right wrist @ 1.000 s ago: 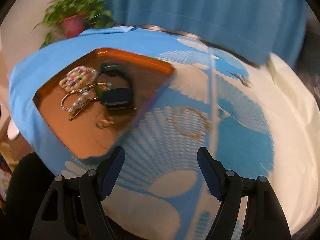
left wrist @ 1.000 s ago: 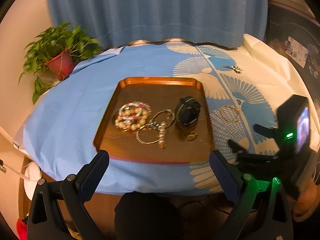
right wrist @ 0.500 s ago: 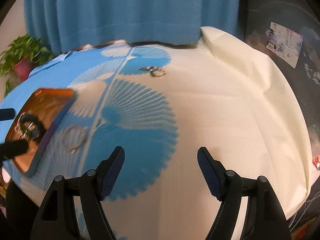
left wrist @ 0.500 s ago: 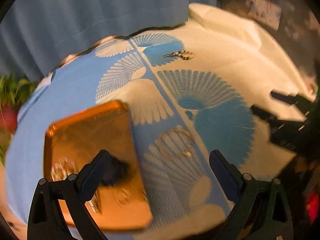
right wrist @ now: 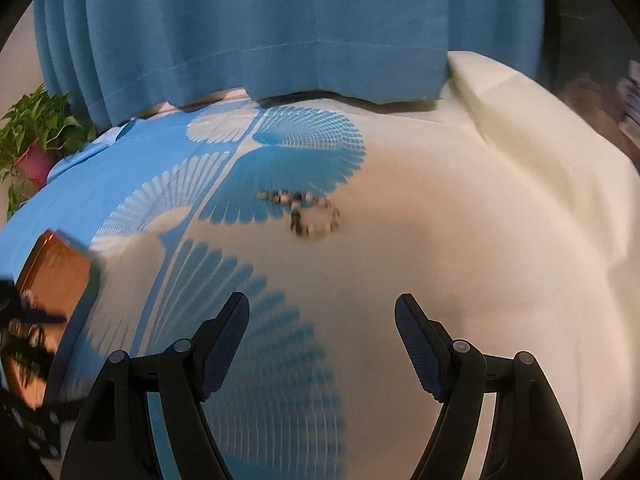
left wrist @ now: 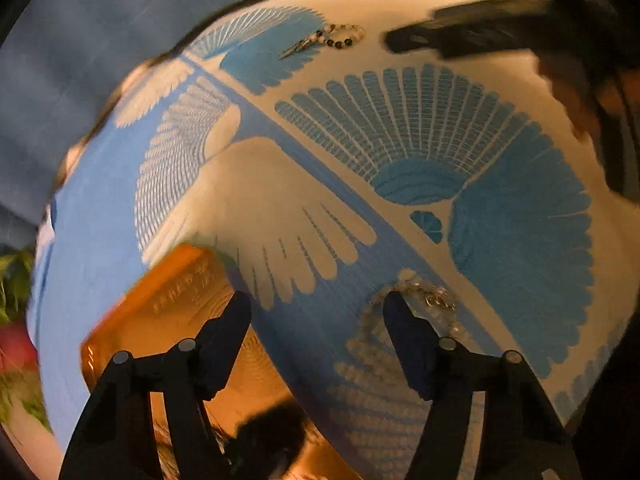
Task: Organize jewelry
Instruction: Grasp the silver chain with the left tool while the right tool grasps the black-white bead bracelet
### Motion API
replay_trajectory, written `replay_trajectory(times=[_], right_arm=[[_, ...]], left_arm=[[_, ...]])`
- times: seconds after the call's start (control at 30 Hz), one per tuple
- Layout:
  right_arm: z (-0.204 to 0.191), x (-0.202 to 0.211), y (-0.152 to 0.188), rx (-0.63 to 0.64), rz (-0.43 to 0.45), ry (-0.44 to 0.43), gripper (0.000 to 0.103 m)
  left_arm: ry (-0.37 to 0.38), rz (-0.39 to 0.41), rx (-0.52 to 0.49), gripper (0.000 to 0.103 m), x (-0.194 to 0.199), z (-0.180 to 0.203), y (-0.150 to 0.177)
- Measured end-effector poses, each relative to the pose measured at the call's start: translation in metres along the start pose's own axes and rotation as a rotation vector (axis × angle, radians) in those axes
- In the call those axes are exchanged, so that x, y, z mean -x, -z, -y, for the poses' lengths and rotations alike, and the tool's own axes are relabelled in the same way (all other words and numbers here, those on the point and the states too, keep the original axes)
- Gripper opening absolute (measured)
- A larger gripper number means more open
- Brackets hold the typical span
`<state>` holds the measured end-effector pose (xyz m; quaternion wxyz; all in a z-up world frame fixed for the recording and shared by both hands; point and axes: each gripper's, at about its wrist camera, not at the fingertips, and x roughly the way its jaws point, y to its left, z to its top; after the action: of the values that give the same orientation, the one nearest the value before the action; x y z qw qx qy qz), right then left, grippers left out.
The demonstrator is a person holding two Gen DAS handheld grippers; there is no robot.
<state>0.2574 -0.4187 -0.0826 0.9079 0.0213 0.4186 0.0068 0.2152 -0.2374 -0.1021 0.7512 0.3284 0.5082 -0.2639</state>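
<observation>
Partly done, judging by how things lie. Some jewellery already inside the copper tray [left wrist: 168, 320], seen only as a dark blur at its near end in the left wrist view and as smeared shapes at the left edge of the right wrist view; pieces there too blurred to name.

Two pieces not yet in the tray, both on the blue-and-cream fan-patterned tablecloth [left wrist: 400, 152] covering the worktop. A silvery chain bracelet [left wrist: 416, 292] just beside the tray, to its right, partly hidden behind the right finger of the left hand-held gripper [left wrist: 316, 312]. A beaded bracelet with dark and pale beads [right wrist: 306, 212] well apart from the tray, far out to its right and beyond it, near the blue curtain [right wrist: 280, 20].

Left hand-held gripper spread wide, holding nothing, poised low between the tray's corner and the chain bracelet. Right hand-held gripper [right wrist: 322, 316] likewise spread wide and empty, aimed at the beaded bracelet but not yet at it.

Left to do, probably: pick up each loose bracelet and carry it over to the tray. Potted plant [right wrist: 36, 136] beyond the tray, apparently no part of the job.
</observation>
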Motion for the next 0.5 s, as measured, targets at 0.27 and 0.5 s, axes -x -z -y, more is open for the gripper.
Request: replay_trajectory(times=[0.27,0.5], right_arm=[[-0.002,-0.060,-0.037,-0.017,-0.022,-0.070,0.076],[-0.014,-0.072,-0.047,0.075,-0.023,-0.089,0.009]], left_arm=[[0.108,0.009,-0.078,0.056,0.002,0.004,-0.002],[0.183,0.030,-0.193,0.003,0.012,0.033,0.004]])
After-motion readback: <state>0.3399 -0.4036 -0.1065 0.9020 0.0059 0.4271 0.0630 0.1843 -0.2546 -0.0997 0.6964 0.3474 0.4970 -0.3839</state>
